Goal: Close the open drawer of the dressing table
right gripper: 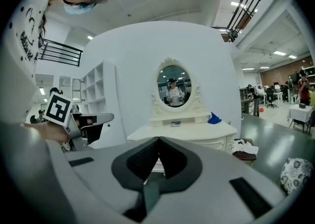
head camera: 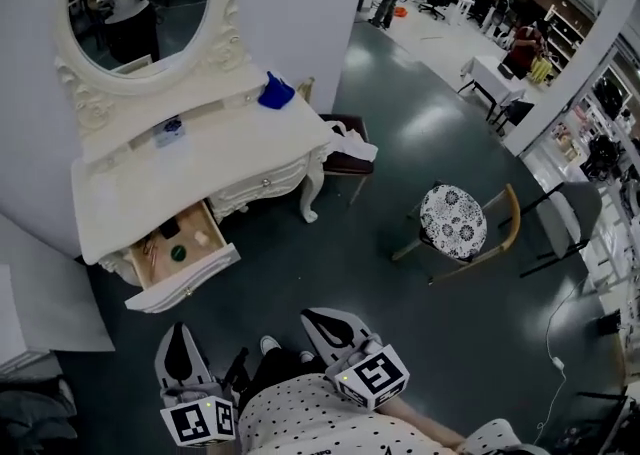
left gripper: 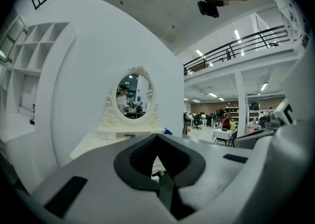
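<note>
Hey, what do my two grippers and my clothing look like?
The left gripper and right gripper are light grey, with pointed jaws lined by black pads. Each carries a white cube printed with black square markers. The person wears a white top with black dots.

Smooth cream paint gleaming on the dressing table (head camera: 240,133), drawer (head camera: 190,288) bare wood inside; at three o'clock, chair (head camera: 453,221) in patterned cloth, floor (head camera: 400,143) glossy

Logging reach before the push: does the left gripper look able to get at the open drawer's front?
Probably yes. The open drawer juts from the dressing table toward the left gripper, which sits short of it with fingers shut; only bare floor lies between them.
</note>
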Tool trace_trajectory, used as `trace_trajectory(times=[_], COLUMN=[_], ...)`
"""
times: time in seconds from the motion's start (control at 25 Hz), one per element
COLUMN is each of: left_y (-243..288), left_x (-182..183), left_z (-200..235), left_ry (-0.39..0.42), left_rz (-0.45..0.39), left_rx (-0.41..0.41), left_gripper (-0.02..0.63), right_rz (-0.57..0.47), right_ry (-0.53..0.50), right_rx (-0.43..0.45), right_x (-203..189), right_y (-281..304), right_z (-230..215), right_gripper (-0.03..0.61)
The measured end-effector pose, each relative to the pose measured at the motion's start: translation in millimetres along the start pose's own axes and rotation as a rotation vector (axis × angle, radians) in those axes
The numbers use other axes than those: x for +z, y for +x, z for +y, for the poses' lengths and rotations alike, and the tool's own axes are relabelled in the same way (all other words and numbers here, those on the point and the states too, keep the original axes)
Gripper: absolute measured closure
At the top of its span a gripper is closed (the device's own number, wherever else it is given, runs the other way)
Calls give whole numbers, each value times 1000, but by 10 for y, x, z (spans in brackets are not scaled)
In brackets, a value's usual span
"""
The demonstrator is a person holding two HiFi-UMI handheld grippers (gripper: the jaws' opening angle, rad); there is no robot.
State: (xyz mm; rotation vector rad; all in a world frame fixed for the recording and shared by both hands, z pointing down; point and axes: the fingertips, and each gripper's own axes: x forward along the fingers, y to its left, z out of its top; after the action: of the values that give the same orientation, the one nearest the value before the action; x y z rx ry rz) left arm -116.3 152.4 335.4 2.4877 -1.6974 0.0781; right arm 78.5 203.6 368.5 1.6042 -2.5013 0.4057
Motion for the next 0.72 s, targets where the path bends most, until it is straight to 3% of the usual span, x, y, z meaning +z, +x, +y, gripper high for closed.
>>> trace_trajectory(times=[0.36, 0.72], left_y=[-25, 26], left_x=[-108, -198], left_z=[464, 643], left_ry=[-9, -25], left_rz=[47, 84], left_rx=[78, 141], left_gripper=[603, 603], right_rz=[47, 76], right_ry=[16, 22], right_rx=[50, 108], right_x=[-61, -76], right_y=[411, 637], right_z=[178, 170], right_gripper=[569, 569])
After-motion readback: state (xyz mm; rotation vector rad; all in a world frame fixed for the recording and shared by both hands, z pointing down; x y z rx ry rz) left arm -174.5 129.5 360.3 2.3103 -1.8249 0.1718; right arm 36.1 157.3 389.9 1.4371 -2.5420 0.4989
